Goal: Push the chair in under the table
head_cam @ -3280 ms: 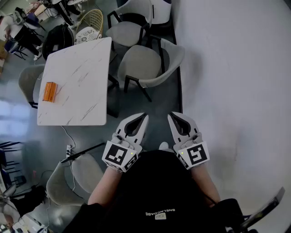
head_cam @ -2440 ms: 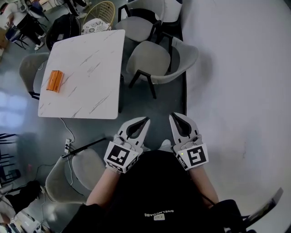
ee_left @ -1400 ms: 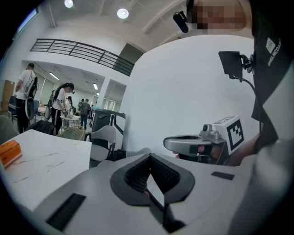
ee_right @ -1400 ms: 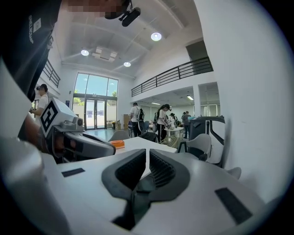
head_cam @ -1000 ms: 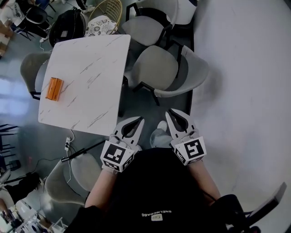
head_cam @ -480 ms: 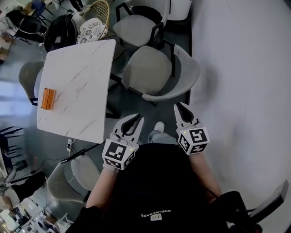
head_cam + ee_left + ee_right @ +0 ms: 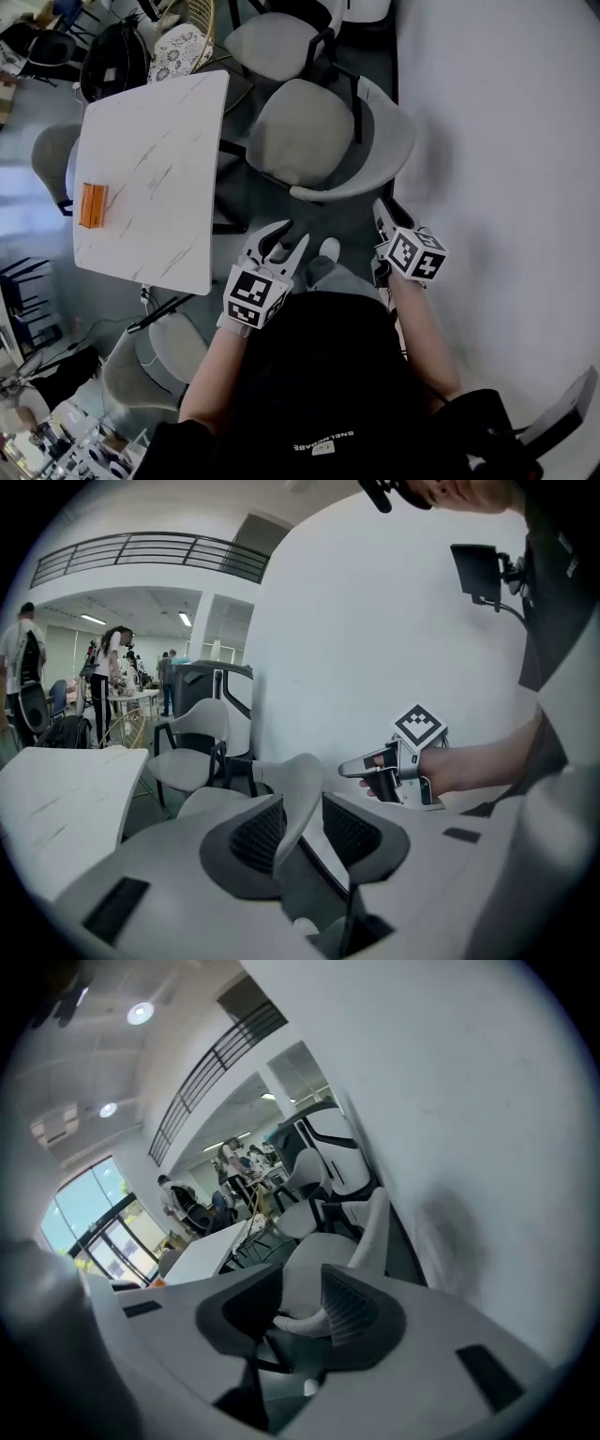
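Observation:
The grey chair [image 7: 309, 131] stands pulled out from the right side of the white marble table [image 7: 150, 178], its curved backrest [image 7: 375, 155] toward me. My left gripper [image 7: 286, 239] hovers just short of the backrest's near end. Its jaws are opening, and in the left gripper view the backrest's edge [image 7: 298, 789] shows in the gap between them, untouched. My right gripper [image 7: 382, 214] is rolled on its side near the backrest's right part, by the wall. Its jaws are opening too, and the chair's curved rim [image 7: 300, 1321] shows between them without contact.
A white wall [image 7: 506, 141] runs close along the right. A second grey chair [image 7: 272, 47] stands behind the first, with others at the table's left [image 7: 52, 159] and near corner [image 7: 150, 356]. An orange box [image 7: 91, 204] lies on the table. A cable [image 7: 164, 314] crosses the floor.
Both grippers have moved forward and down toward the chair's backrest. The right one has rolled onto its side. Both pairs of jaws, shut before, now stand apart.

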A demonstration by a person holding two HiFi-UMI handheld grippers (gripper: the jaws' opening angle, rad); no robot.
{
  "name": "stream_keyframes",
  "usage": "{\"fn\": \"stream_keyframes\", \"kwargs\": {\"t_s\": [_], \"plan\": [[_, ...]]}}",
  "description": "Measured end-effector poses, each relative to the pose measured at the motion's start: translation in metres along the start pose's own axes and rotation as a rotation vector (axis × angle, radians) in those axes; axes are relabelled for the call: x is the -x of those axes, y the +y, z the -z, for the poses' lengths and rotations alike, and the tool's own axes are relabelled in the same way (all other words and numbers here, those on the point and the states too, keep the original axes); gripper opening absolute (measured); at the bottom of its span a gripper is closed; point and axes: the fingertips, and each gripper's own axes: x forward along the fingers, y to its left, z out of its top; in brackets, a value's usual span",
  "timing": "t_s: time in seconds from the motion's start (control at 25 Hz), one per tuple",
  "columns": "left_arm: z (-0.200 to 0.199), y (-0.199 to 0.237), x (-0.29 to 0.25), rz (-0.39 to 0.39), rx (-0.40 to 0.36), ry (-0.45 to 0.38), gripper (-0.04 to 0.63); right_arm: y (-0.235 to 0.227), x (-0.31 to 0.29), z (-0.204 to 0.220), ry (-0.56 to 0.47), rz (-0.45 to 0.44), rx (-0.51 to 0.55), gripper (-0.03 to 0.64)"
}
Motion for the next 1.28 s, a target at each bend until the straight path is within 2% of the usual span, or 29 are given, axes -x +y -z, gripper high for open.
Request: {"fn": "stream_keyframes", "kwargs": {"t_s": [0.2, 0.36, 0.52, 0.72, 0.96, 1.28], "plan": [[0.025, 0.015, -0.037, 0.056, 0.0, 0.066, 0.168, -0.034, -0.027, 0.003, 0.018, 0.059, -0.163, 0.178], [0.05, 0.031, -0.065, 0.071, -0.053, 0.139, 0.195, -0.052, -0.046, 0.005, 0.028, 0.103, -0.245, 0.215], [0.077, 0.051, -0.088, 0.075, -0.046, 0.194, 0.211, -0.065, -0.058, 0.005, 0.035, 0.139, -0.254, 0.233], [0.117, 0.075, -0.117, 0.095, -0.13, 0.285, 0.235, -0.081, -0.076, 0.004, 0.06, 0.185, -0.25, 0.235], [0.165, 0.107, -0.151, 0.095, -0.171, 0.357, 0.247, -0.093, -0.092, -0.004, 0.063, 0.228, -0.23, 0.235], [0.203, 0.13, -0.196, 0.107, -0.33, 0.44, 0.247, -0.106, -0.118, 0.002, 0.137, 0.245, -0.252, 0.235]]}}
